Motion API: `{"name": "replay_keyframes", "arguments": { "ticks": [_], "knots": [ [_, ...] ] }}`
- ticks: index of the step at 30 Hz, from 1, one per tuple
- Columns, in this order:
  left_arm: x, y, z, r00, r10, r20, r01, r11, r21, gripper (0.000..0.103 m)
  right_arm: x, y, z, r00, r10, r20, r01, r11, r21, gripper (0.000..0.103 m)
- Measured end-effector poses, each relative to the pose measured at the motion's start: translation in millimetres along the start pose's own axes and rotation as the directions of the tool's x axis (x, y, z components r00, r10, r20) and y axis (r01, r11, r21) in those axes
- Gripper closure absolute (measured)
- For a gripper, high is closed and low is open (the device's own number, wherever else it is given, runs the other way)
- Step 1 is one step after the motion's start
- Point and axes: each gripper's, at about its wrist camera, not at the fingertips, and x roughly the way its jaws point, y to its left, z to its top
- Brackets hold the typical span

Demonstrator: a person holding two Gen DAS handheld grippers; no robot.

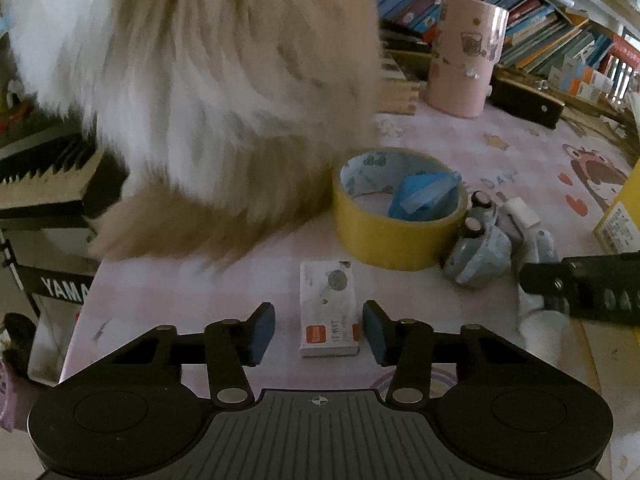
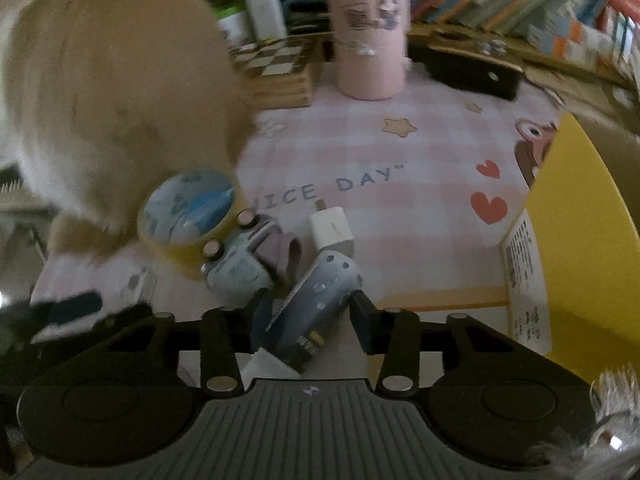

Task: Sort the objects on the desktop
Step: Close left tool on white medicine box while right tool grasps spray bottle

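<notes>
Left wrist view, going left to right: a keyboard instrument point(image 1: 48, 184) at the far left edge, lettering "YAMA" readable before it cuts off. A blurred furry animal point(image 1: 192, 92) fills the far left. The left gripper point(image 1: 319, 328) brackets a small white box point(image 1: 328, 308) near the camera on the pink checked tablecloth point(image 1: 480, 140). Pads stand either side of it, gaps visible on both sides, so not gripping. Box print is partly legible, maybe "ST NST", with an orange tag. Judgement: light, stiff card, so take it across the long sides at mid-length and go easy on squeeze. Further right: yellow tape roll point(image 1: 394, 208) with a blue scrap inside, then a pale toy car point(image 1: 476, 240) touching it, and a pink cylinder point(image 1: 464, 56) far behind. The right gripper point(image 1: 580, 288) enters from the right edge.

Right wrist view: the same tape roll and car on the left, a white plug point(image 2: 332, 228) beyond centre. The jaws are nearly closed around a blue-grey spotted tube point(image 2: 316, 304) lying tilted; left pad is hidden behind it, right pad at its edge, so it reads as gripped. Judgement: soft, squeezable, likely slippery, so hold mid-body. Cloth reads "ICE DAY". A yellow box point(image 2: 576, 232) at right has a label too small to read.
</notes>
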Motion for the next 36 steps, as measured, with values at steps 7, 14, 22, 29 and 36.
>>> {"name": "replay_keyframes", "arguments": {
  "ticks": [7, 14, 22, 29, 36],
  "knots": [
    [2, -2, 0, 1.000, 0.000, 0.024, -0.001, 1.000, 0.013, 0.070, 10, 6, -8, 0.999, -0.011, -0.038, 0.008, 0.997, -0.078, 0.068],
    [2, -3, 2, 1.000, -0.013, 0.023, 0.012, 1.000, 0.010, 0.075, 16, 12, -11, 0.999, -0.039, -0.006, 0.037, 0.988, -0.150, 0.071],
    [-19, 3, 8, 0.996, -0.049, 0.072, 0.051, 0.998, -0.029, 0.075, 4, 7, -14, 1.000, -0.002, 0.013, 0.004, 0.992, -0.129, 0.073],
    [-49, 6, 11, 0.987, -0.096, 0.128, 0.105, 0.992, -0.069, 0.075, -20, 7, -14, 0.998, 0.012, 0.063, -0.005, 0.995, -0.105, 0.073],
    [-78, 2, 7, 0.974, -0.147, 0.173, 0.153, 0.988, -0.022, 0.075, -50, 12, -22, 0.993, 0.019, 0.115, -0.009, 0.996, -0.086, 0.072]
  ]
}}
